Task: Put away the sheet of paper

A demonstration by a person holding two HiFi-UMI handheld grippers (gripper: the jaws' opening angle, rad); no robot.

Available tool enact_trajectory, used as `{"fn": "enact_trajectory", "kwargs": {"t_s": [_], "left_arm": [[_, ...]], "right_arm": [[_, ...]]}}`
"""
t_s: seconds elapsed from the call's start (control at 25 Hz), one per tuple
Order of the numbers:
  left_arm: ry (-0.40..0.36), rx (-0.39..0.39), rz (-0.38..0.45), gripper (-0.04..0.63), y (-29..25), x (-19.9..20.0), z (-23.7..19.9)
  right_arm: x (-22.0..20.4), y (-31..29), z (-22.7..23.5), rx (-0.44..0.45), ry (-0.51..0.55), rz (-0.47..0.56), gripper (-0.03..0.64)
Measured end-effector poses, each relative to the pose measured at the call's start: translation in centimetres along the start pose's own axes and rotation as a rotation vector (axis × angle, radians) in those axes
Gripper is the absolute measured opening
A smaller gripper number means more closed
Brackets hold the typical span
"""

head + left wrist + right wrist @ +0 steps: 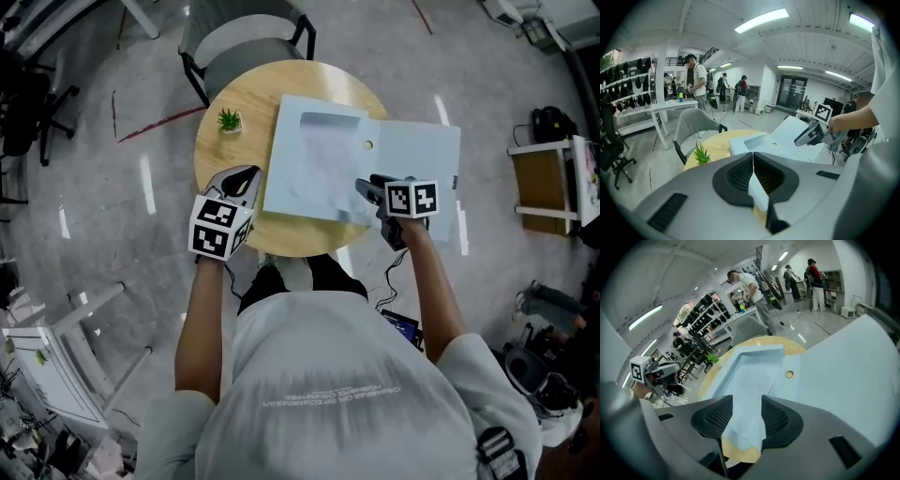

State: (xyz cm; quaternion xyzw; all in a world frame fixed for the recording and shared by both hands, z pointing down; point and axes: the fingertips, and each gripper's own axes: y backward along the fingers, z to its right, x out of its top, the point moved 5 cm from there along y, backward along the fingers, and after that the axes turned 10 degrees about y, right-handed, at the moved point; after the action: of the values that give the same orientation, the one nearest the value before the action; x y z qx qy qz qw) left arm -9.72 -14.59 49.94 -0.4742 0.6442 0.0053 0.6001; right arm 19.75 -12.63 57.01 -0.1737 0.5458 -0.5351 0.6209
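Wooden table (225,155) bears the sheet of paper (314,164) beneath the parted right claw (364,187)

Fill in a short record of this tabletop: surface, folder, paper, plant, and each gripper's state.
surface: round wooden table
folder: light blue, lying open on the table
sheet of paper: lying in the folder's half nearer the plant
plant: small, potted, apart from the folder
left gripper: shut on the folder's edge
right gripper: open, sheet's corner between the jaws, not pressed
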Motion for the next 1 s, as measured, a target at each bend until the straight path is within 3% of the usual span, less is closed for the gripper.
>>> {"fn": "enact_trajectory", "kwargs": {"t_s": [0.08,0.2,0.56,0.8,1.0], "left_arm": [[-0.016,-0.005,0.019,0.020,0.5,0.6,-0.4],[-0.064,-0.017,0.063,0.020,1.5,2.7,-0.6],[-0.251,-0.075,0.224,0.020,6.2,10.1,-0.1],[-0.354,-0.098,0.317,0.020,10.4,14.0,0.7],[-0.420,-0.156,0.404,0.020,13.4,17.3,3.3]], "right_arm": [[0.8,2.0,-1.5,-0.013,0.088,0.049,0.173],[3.1,5.4,-3.8,-0.088,0.214,0.158,0.032],[9.5,14.5,-11.2,-0.303,0.433,0.489,0.028],[11.6,20.3,-16.8,-0.402,0.490,0.697,0.028],[12.5,23.3,-19.5,-0.467,0.556,0.744,0.028]]}}
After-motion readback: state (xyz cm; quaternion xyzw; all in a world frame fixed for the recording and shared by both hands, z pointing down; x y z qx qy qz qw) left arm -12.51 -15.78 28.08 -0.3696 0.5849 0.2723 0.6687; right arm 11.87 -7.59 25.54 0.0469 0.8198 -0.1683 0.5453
